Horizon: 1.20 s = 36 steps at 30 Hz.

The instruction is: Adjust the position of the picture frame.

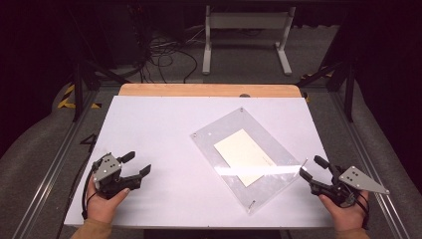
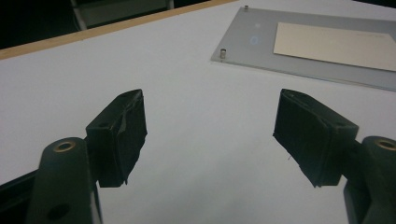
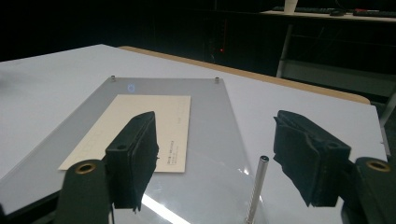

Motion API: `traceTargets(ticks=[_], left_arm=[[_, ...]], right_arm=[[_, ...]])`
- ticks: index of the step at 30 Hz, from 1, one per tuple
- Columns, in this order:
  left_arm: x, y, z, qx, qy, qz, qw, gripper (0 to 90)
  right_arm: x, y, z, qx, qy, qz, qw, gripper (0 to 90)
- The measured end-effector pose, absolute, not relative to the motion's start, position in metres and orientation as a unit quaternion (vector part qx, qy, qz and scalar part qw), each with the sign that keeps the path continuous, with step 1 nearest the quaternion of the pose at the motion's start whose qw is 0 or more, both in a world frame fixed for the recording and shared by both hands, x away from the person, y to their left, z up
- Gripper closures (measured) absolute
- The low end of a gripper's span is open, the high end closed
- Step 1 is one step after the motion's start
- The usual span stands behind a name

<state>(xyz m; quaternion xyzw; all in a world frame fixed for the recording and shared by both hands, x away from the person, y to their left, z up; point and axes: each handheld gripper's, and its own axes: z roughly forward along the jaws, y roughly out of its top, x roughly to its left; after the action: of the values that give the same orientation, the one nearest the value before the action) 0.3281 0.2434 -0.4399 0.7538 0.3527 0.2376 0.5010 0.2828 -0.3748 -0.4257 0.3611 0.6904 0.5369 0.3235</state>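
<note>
Clear acrylic frame [image 1: 249, 159] lies flat on the white tabletop [image 1: 164, 129], right of centre, turned at an angle, its near corner close to the tabletop's front edge. A cream card [image 1: 245, 157] sits sandwiched inside it, roughly centred. Small metal standoffs at the frame corners: 2 at the far edge show in the right gripper view [image 3: 216, 80], 1 in the left gripper view [image 2: 223, 53].

A slim metal pin [image 3: 256, 191] stands between the right gripper's jaws in the right gripper view, at the frame's right-hand corner; in the high view it shows as a thin bright rod [image 1: 302, 165] just off the jaw tips.

Right gripper [image 1: 311, 168], near the tabletop's front-right corner, jaws spread wide, pointed at that corner of the frame. The pin is in the gap but neither pad presses on it, so nothing is held.

Left gripper [image 1: 136, 164], near the front-left corner, well apart from the frame, jaws wide open, nothing between them, bare tabletop under them.

Progress, as a judgement: early. Frame looks assembled and closed, card in place, no part lifted or removed. The right gripper is lined up on the pin but has not closed on it. Left to do: close on the pin, work it, whether out or tighter I cannot tell, then likely the other corners. The left gripper has no part yet; it could steady the frame.
</note>
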Motion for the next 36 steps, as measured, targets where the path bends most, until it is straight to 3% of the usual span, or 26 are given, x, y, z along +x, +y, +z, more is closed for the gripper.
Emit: traceTargets(ticks=[15,26,36], left_arm=[[0.326,0.238,-0.439,0.76,0.342,0.236,0.5,25.4],[0.326,0.238,-0.438,0.758,0.347,0.228,0.503,27.2],[0.33,0.234,-0.437,0.762,0.347,0.217,0.502,31.9]], right_arm=[[0.283,-0.377,-0.426,0.359,0.691,0.538,0.324,30.9],[0.284,-0.373,-0.419,0.354,0.71,0.51,0.334,42.2],[0.303,-0.378,-0.422,0.4,0.718,0.465,0.329,44.6]])
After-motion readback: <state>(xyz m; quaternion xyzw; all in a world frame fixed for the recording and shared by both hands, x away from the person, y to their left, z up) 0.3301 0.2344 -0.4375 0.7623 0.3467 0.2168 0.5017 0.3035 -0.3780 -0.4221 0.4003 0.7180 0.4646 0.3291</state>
